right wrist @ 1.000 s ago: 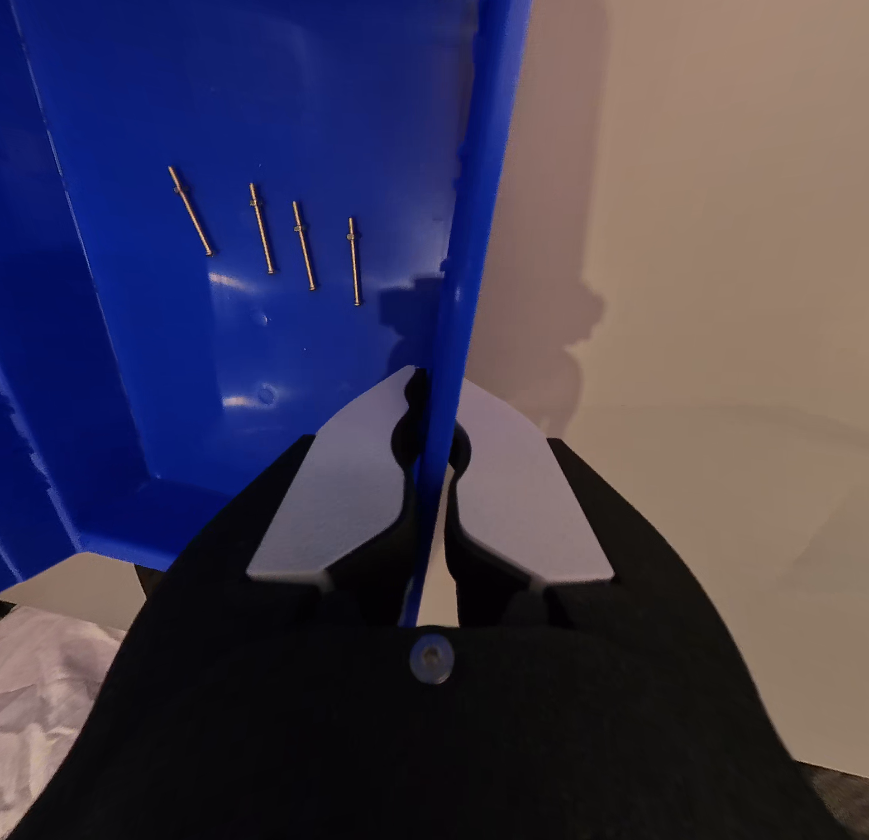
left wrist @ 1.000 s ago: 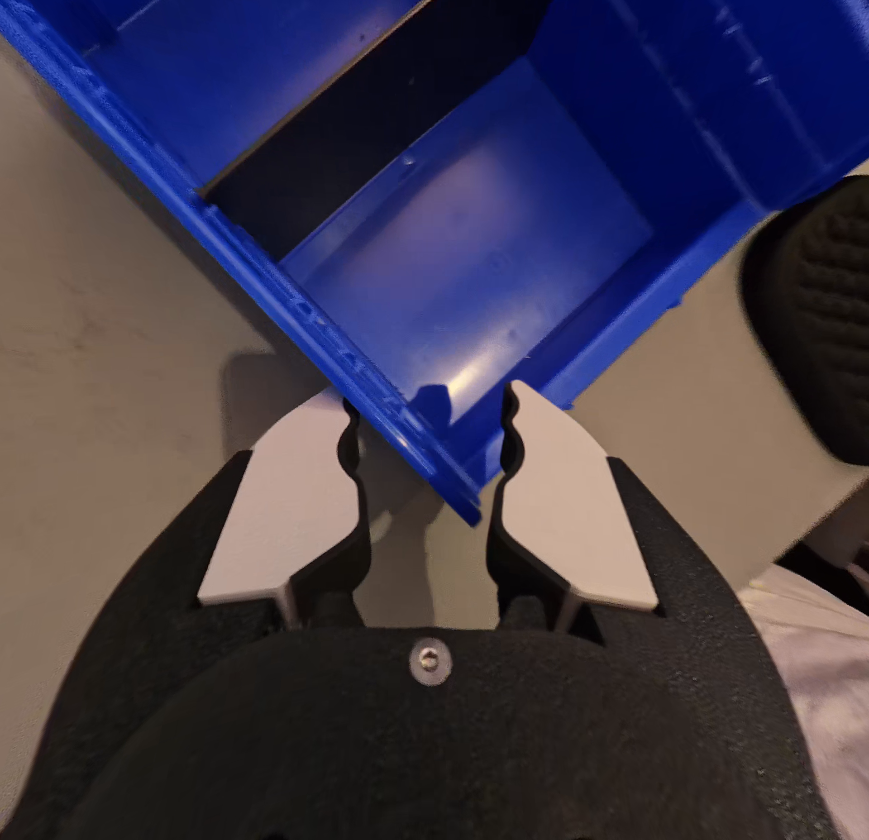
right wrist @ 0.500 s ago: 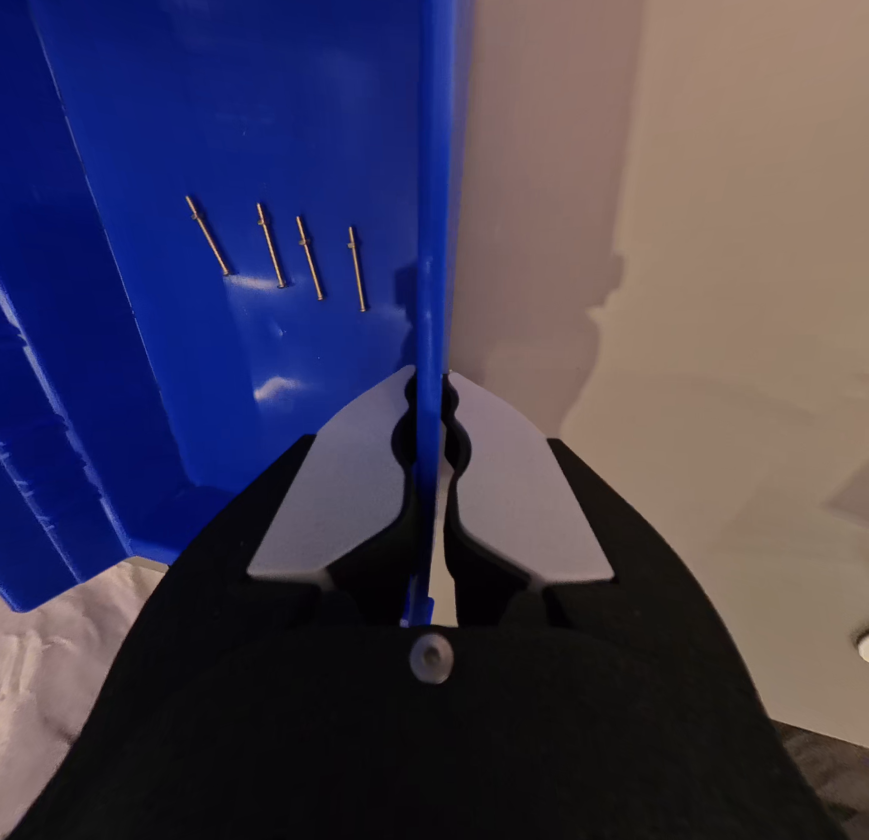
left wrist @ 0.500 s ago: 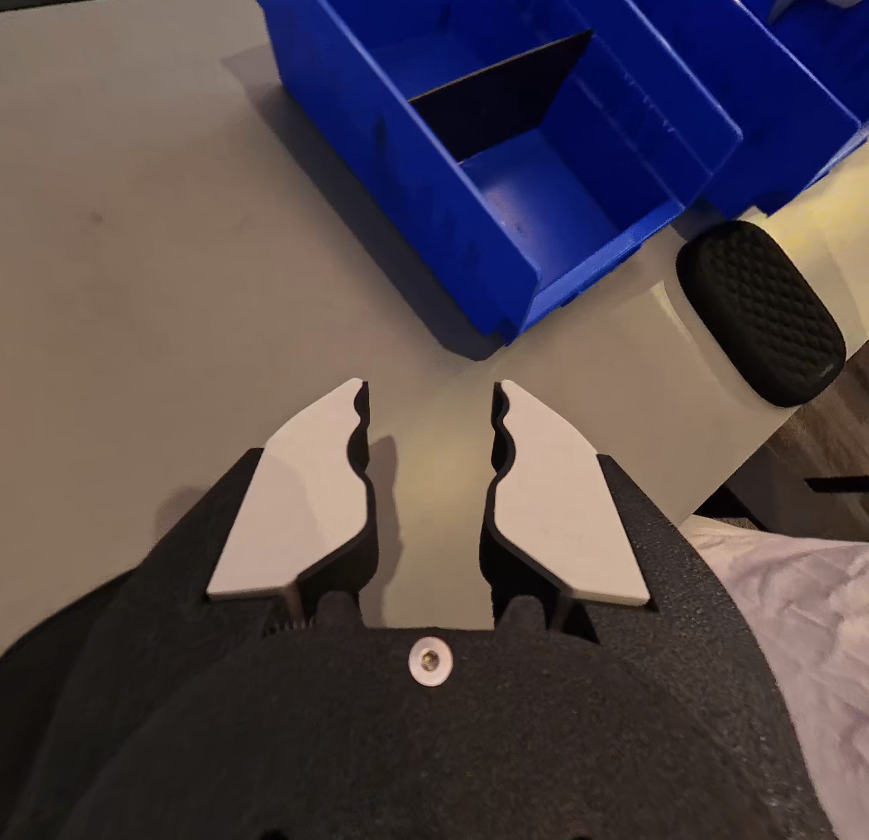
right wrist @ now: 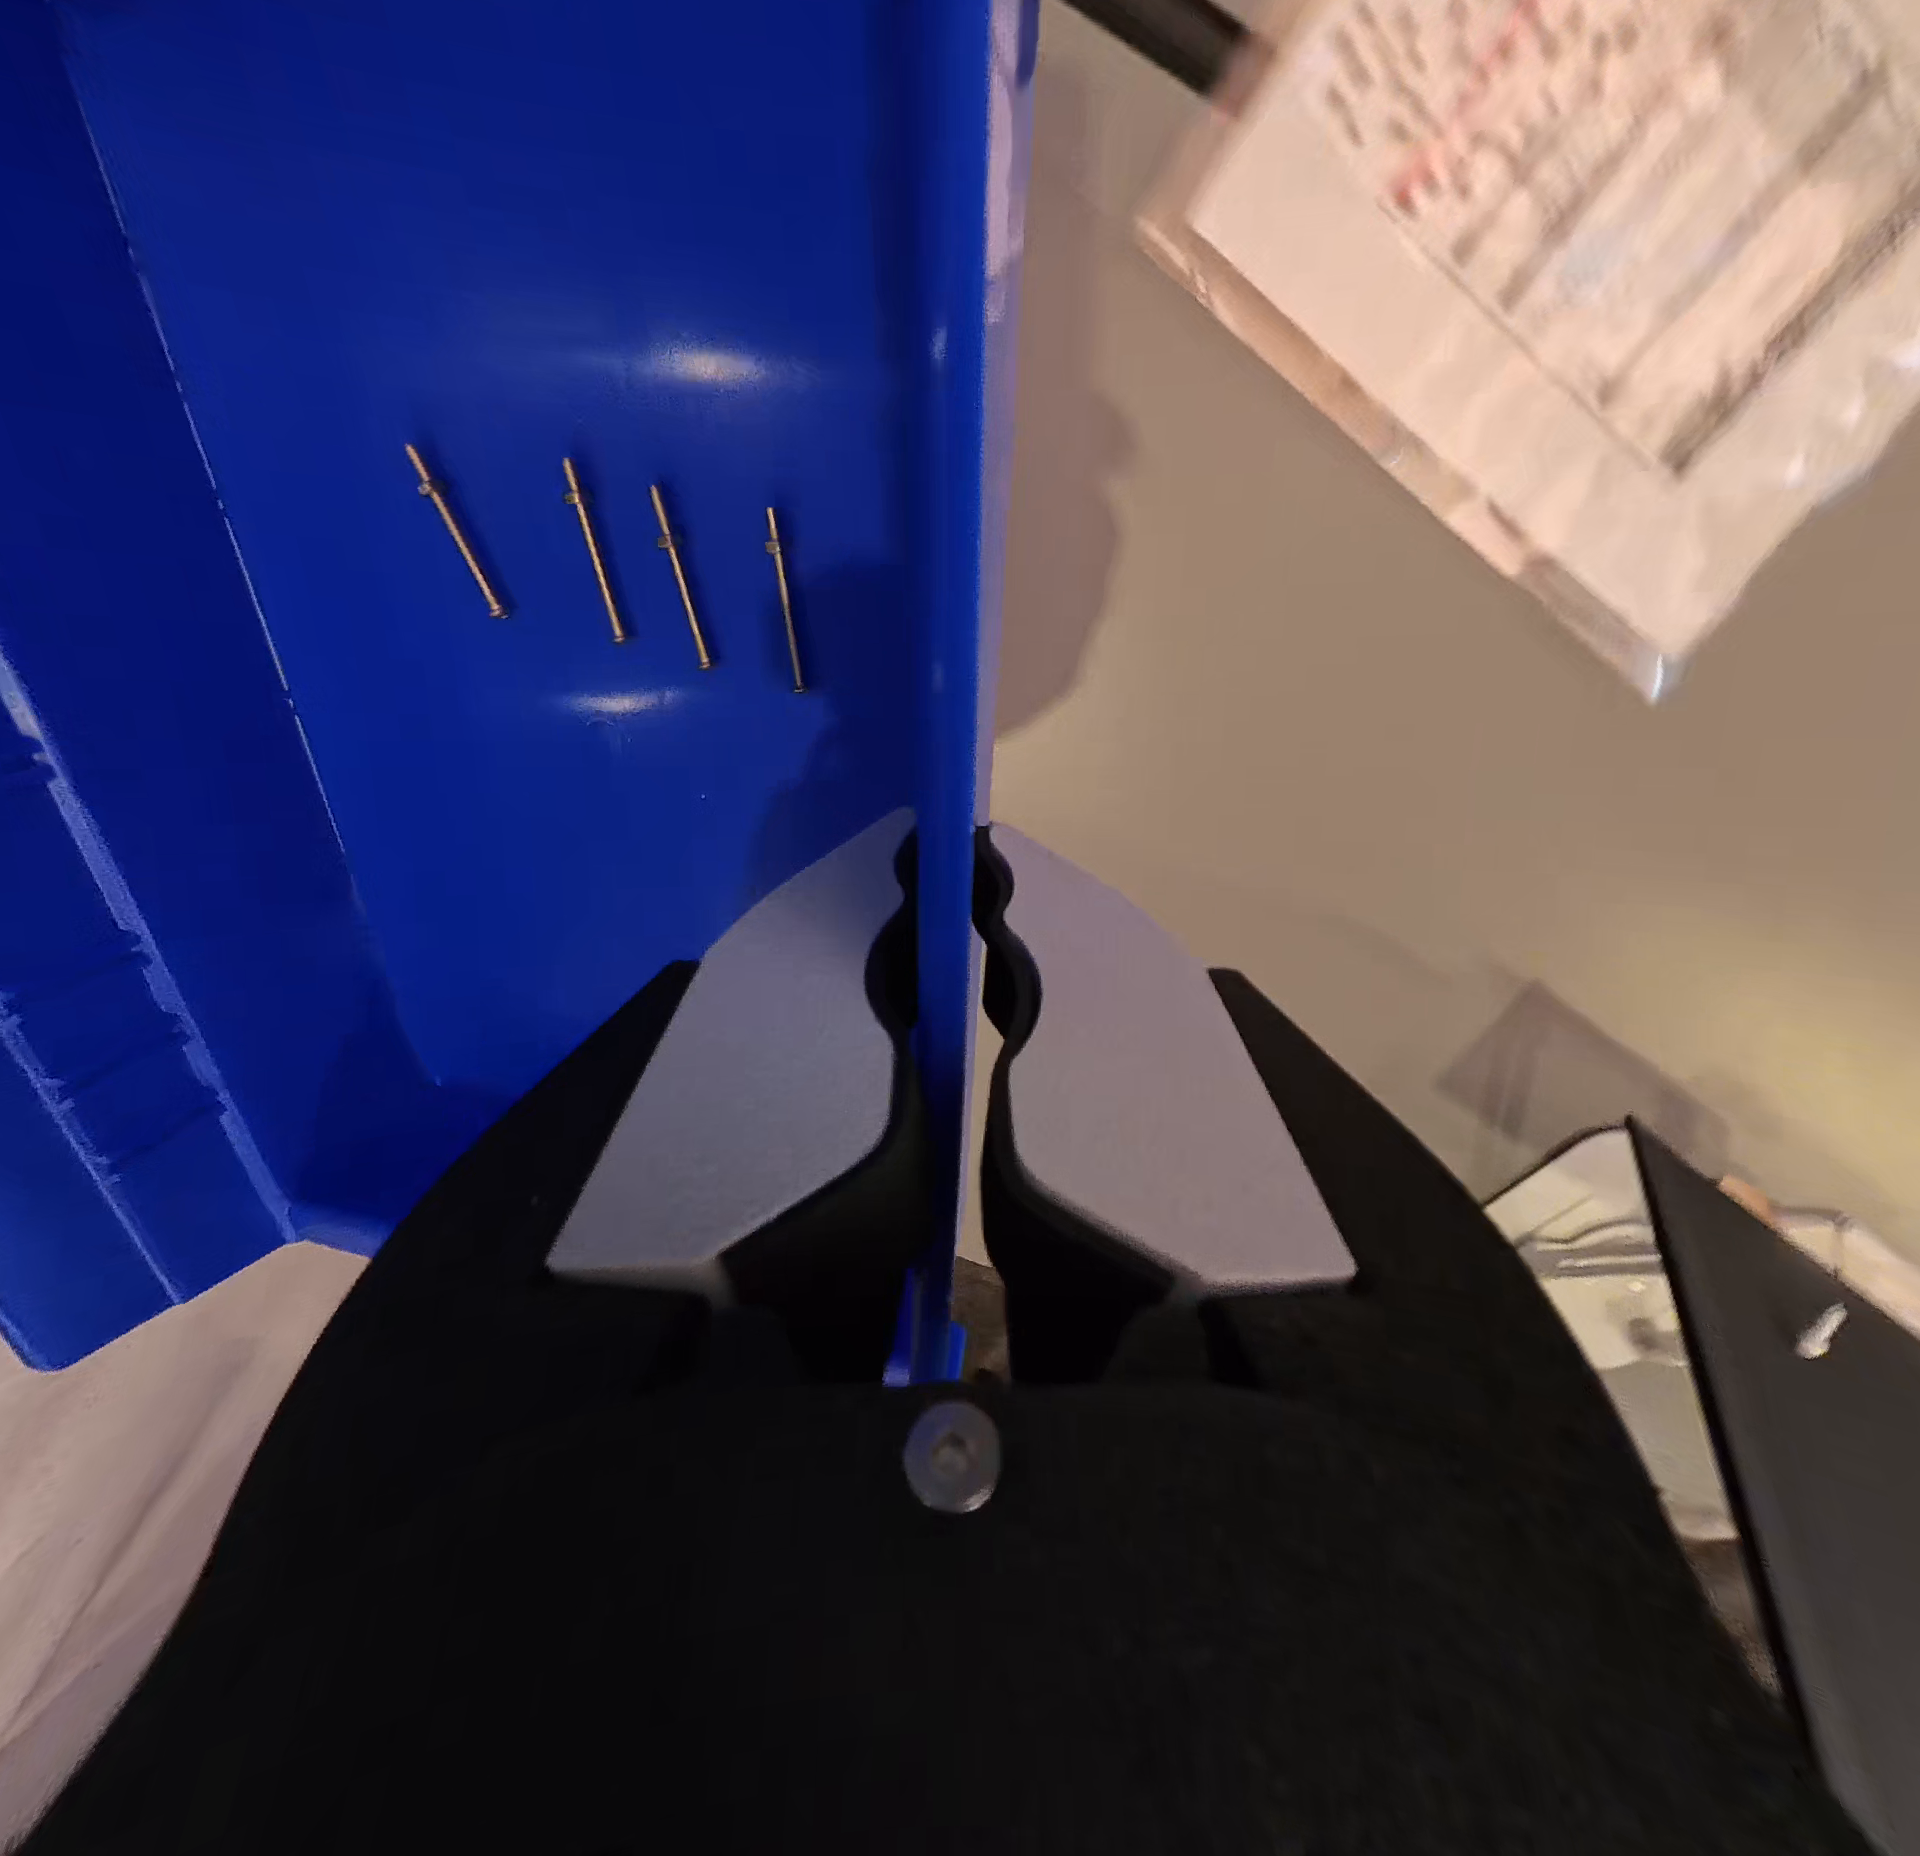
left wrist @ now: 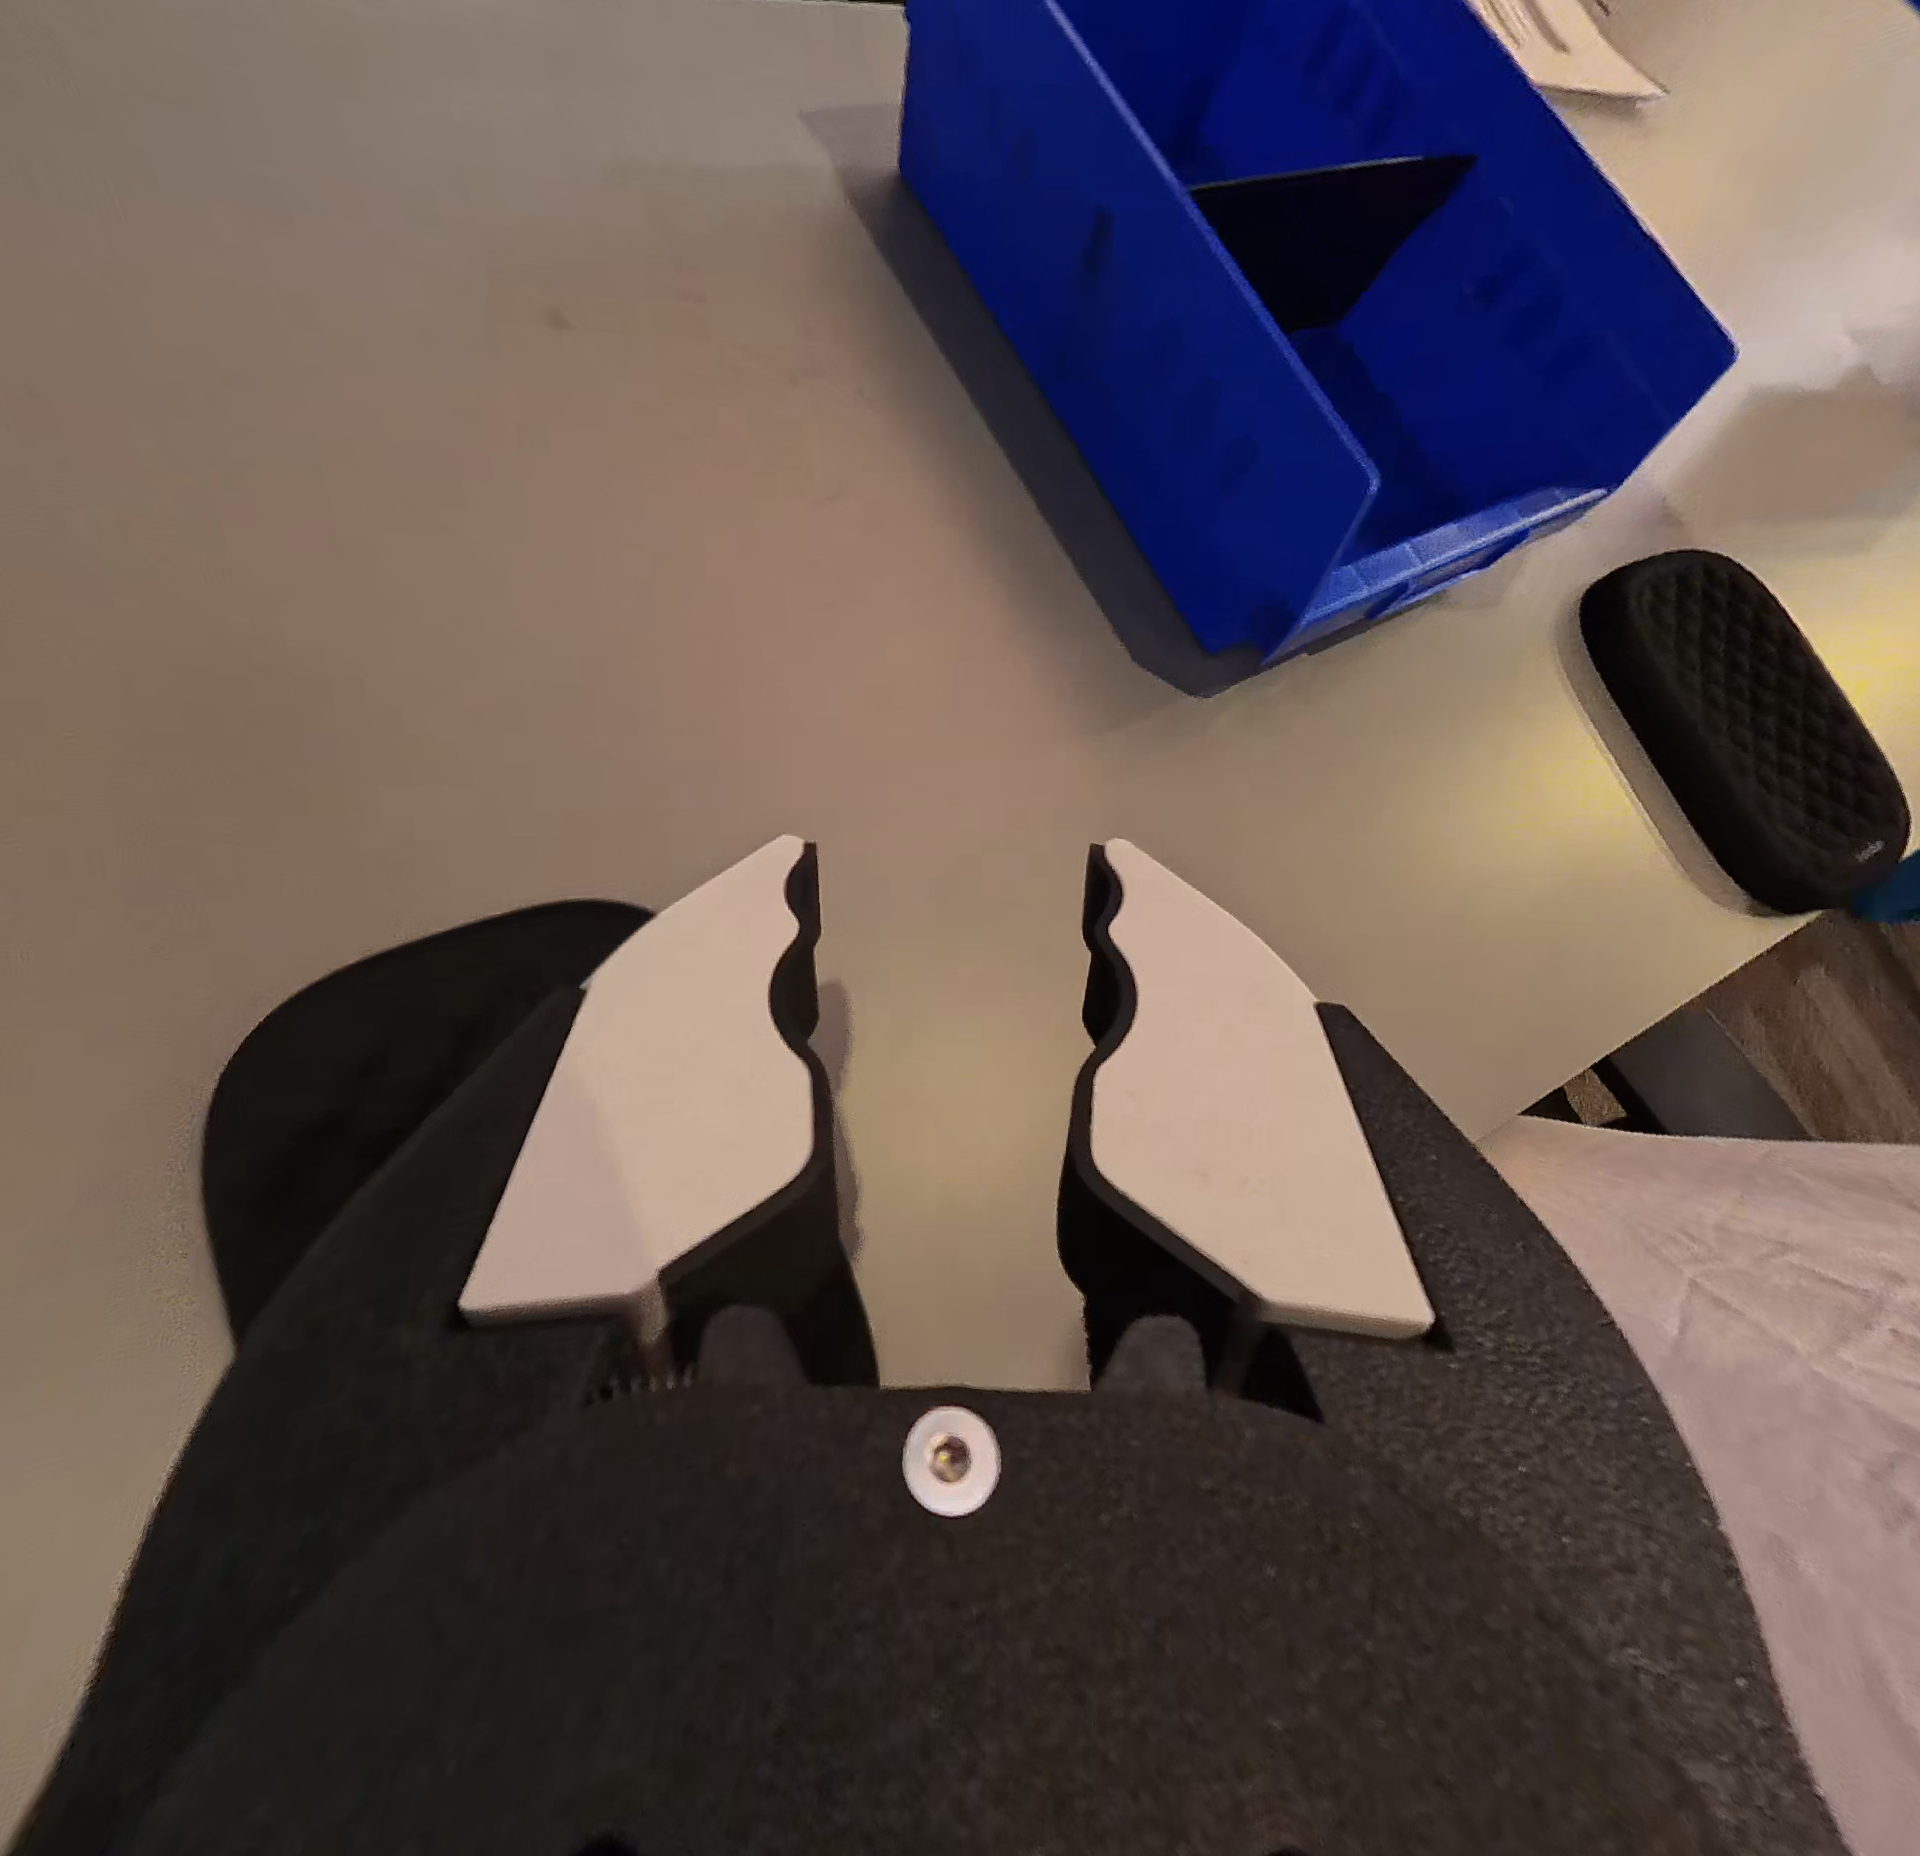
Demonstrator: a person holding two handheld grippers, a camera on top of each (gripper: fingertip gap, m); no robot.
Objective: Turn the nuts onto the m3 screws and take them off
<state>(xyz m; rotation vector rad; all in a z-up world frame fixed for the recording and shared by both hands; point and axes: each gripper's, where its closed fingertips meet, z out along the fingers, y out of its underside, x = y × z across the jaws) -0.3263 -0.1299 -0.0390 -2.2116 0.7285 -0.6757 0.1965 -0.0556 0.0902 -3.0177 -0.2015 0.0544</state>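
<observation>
In the right wrist view my right gripper [right wrist: 948, 840] is shut on the side wall of a blue bin [right wrist: 520, 248]. Several long thin brass screws [right wrist: 597, 549], each with a small nut near its far end, lie in a row on the bin's floor. In the left wrist view my left gripper [left wrist: 951, 856] is open and empty, low over the grey table [left wrist: 416, 456]. A second blue bin [left wrist: 1278, 279] with a black divider [left wrist: 1320, 217] stands ahead and to the right of it. No screws show in this bin.
A black textured pad [left wrist: 1745, 726] lies at the table's right edge. White papers [left wrist: 1538, 30] lie behind the bin. In the right wrist view a printed sheet in a clear sleeve [right wrist: 1558, 279] lies on the table and a black panel [right wrist: 1787, 1494] stands at lower right. White cloth [left wrist: 1714, 1391] is below the table edge. Some 55 cm of space lies between my two pairs of fingers.
My left gripper has pulled back and away from the divided bin, which is now farther off. My right gripper has closed tighter on the bin wall and carried the bin toward the printed sheet.
</observation>
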